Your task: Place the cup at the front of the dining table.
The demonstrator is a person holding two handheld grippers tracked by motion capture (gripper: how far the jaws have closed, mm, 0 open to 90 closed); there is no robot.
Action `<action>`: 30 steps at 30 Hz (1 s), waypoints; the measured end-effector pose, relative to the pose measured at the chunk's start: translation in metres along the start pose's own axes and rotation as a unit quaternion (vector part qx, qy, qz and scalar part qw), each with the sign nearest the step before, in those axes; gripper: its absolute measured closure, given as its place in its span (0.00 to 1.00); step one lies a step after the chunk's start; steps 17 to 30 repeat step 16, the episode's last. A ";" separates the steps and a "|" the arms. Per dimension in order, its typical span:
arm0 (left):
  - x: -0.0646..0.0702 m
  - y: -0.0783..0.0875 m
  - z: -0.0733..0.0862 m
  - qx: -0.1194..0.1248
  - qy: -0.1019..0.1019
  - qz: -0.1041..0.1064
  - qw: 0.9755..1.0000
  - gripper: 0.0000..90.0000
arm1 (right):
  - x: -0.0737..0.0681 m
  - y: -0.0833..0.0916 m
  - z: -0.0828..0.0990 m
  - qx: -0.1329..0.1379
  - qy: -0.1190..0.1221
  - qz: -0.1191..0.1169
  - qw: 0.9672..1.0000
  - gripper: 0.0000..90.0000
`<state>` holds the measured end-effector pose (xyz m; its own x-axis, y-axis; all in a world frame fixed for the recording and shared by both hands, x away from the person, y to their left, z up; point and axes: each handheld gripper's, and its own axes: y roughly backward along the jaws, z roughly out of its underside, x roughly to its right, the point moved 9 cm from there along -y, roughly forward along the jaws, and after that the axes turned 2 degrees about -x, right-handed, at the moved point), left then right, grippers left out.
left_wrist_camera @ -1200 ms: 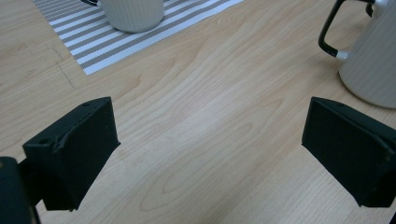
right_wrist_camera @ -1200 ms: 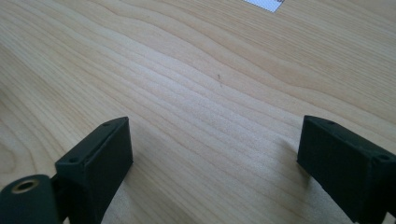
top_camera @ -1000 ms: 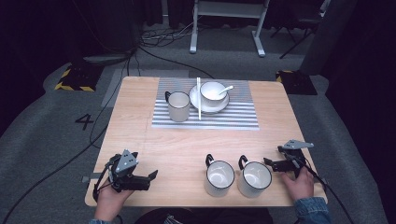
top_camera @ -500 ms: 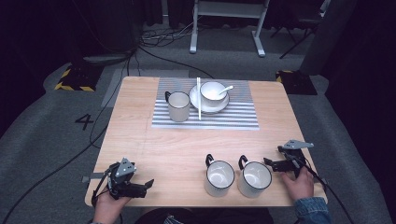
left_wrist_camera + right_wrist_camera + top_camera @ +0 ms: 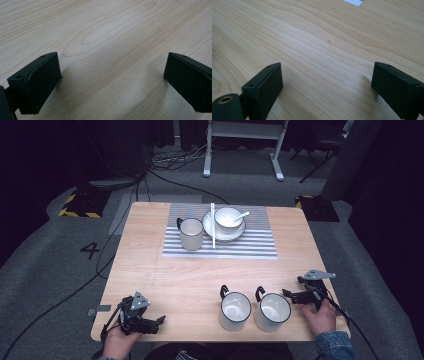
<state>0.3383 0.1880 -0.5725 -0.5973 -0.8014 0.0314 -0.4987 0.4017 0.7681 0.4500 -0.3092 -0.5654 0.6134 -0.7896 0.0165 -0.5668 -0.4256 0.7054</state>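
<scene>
So both grippers are parked low at the near edge of the table (image 5: 150, 270) right now. The left gripper (image 5: 159, 321) sits at about 7 o'clock, jaws spread wide over bare wood with nothing between them. The right gripper (image 5: 286, 293) is at about 4 o'clock, jaws also wide and empty, and it's just beside the right mug (image 5: 272, 311), pointing at it. The left mug (image 5: 235, 310) stands next to that one, near 6 o'clock.

My guess is the right mug gets picked next. I'd go for the rim or wall, squeeze firmly, and lift straight up so it doesn't knock its neighbour.

Farther out, around 12 o'clock, the striped mat (image 5: 220, 245) already carries a third mug (image 5: 191, 233), a bowl on a plate (image 5: 227, 220) and chopsticks (image 5: 212, 225).
</scene>
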 end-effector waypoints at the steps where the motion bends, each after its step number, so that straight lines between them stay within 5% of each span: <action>1: 0.000 -0.001 0.000 0.007 -0.002 -0.002 1.000 0.00 | 0.000 0.000 0.000 0.000 0.000 0.000 1.000 0.11; 30: 0.003 -0.003 -0.001 0.014 0.003 -0.007 1.000 0.00 | 0.000 0.000 0.000 0.000 0.000 0.000 1.000 0.11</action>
